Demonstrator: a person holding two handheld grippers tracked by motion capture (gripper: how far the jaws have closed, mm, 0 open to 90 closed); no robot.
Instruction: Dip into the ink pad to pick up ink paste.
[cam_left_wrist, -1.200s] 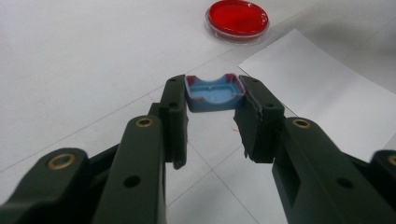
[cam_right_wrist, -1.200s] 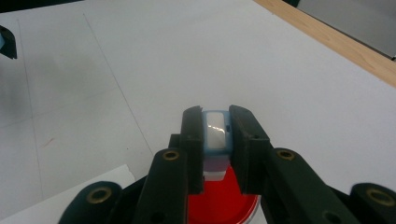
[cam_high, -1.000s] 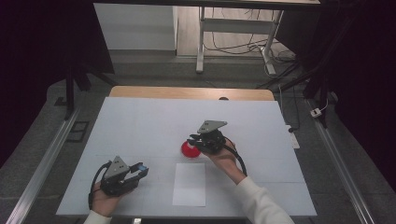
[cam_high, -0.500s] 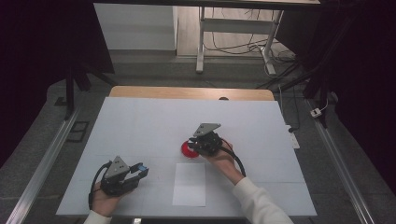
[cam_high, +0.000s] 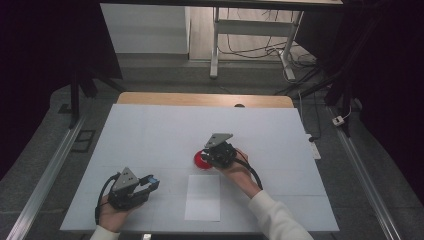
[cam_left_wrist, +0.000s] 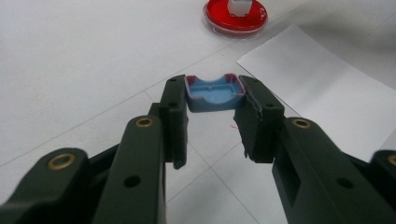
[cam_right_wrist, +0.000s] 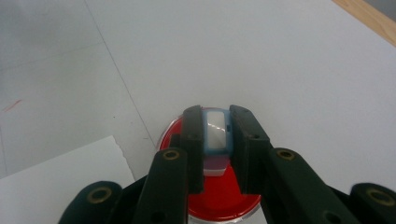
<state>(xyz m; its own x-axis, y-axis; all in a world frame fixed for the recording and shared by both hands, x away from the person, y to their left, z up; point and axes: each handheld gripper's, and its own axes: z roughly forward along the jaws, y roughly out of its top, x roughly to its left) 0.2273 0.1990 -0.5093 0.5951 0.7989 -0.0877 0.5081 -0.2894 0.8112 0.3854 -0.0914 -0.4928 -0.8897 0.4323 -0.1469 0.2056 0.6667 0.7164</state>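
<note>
The right claw (cam_right_wrist: 215, 135) is clenched on a small white block with a pale blue rim (cam_right_wrist: 216, 133), holding it directly above the red dish (cam_right_wrist: 219, 196), which sits on the worktop (cam_high: 150, 130) just beyond the white paper sheet (cam_high: 203, 197). Well to the side of the red dish, the left claw (cam_left_wrist: 214, 95) grips a small blue tray (cam_left_wrist: 215, 92) between its tips.

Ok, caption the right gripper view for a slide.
Right claw shut on a block over the red dish.
</note>
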